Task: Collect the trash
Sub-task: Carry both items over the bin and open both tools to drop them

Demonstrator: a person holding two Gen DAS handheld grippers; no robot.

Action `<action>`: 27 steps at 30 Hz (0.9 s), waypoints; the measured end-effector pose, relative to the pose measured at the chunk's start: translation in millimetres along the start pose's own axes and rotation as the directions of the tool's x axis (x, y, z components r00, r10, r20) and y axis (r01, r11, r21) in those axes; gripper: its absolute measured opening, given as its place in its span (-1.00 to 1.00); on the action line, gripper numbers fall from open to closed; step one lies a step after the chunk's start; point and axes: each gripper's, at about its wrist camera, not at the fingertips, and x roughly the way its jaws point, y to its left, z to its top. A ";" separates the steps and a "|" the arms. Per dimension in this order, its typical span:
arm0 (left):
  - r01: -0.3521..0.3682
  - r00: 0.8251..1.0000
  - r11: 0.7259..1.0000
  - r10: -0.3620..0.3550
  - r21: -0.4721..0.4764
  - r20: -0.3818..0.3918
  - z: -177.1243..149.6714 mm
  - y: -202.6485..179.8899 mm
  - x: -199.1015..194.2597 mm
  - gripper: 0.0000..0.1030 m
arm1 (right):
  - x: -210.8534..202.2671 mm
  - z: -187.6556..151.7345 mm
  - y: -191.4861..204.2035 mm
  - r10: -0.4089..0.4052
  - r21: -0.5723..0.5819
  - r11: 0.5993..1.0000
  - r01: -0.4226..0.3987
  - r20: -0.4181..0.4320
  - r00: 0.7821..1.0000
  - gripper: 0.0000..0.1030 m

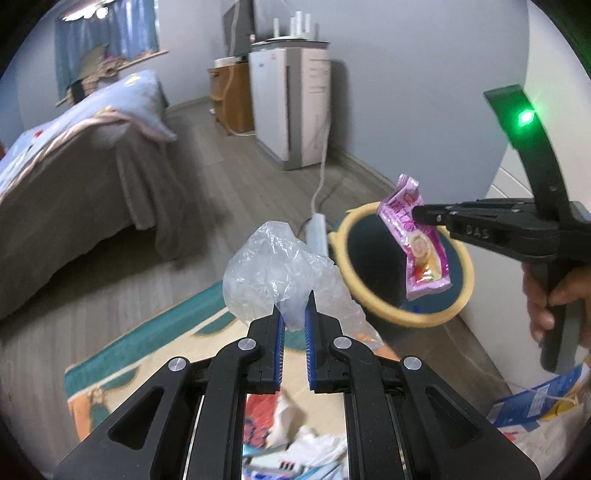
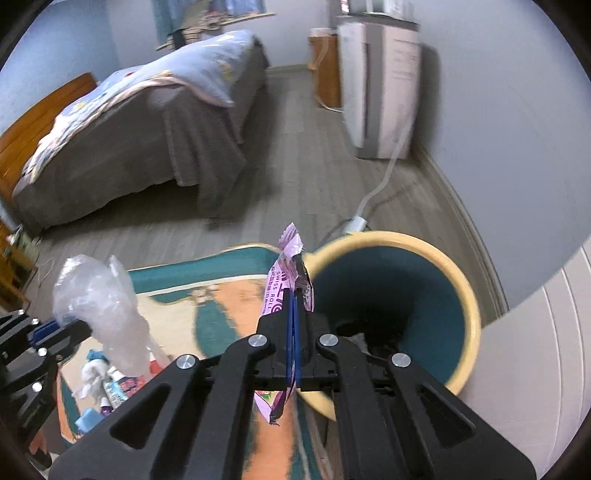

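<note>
The purple wrapper (image 2: 286,280) reads "SWISS ROLL"; the right tongs (image 1: 417,214) read "DAS".

Room's pretty dim, soft bluish indoor light with nothing harsh. A ceiling lamp (image 1: 86,13) glows blown-out at the top of the left wrist view, and a green indicator light (image 1: 525,118) flares into a little halo. The white appliance (image 1: 291,107) throws a soft shadow on the wall beside it. Fisheye bends everything: the bed (image 2: 147,122) and floorboards curve, and the corners go black. Motion blur smears the rug (image 2: 207,306) and the bin's rim (image 2: 436,254); the near black gripper frames stay sharper.
</note>
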 end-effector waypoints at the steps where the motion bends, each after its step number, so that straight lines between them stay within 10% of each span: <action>1: 0.009 1.000 1.000 -0.009 0.006 -0.003 3.3 -4.5 3.4 -0.79 | 1.3 -0.8 -7.7 -0.014 0.011 1.000 0.014 -0.003 1.000 -1.00; 17: 0.128 0.986 0.976 -0.106 0.176 -0.129 27.7 -76.3 82.5 -0.79 | 29.3 -28.1 -88.6 -0.210 0.186 0.955 0.230 -0.120 0.970 -1.00; 27: 0.128 0.988 0.975 -0.110 0.179 -0.106 52.4 -85.4 105.8 -0.79 | 6.5 -21.0 -94.3 -0.250 0.236 0.943 0.236 0.032 0.968 -1.00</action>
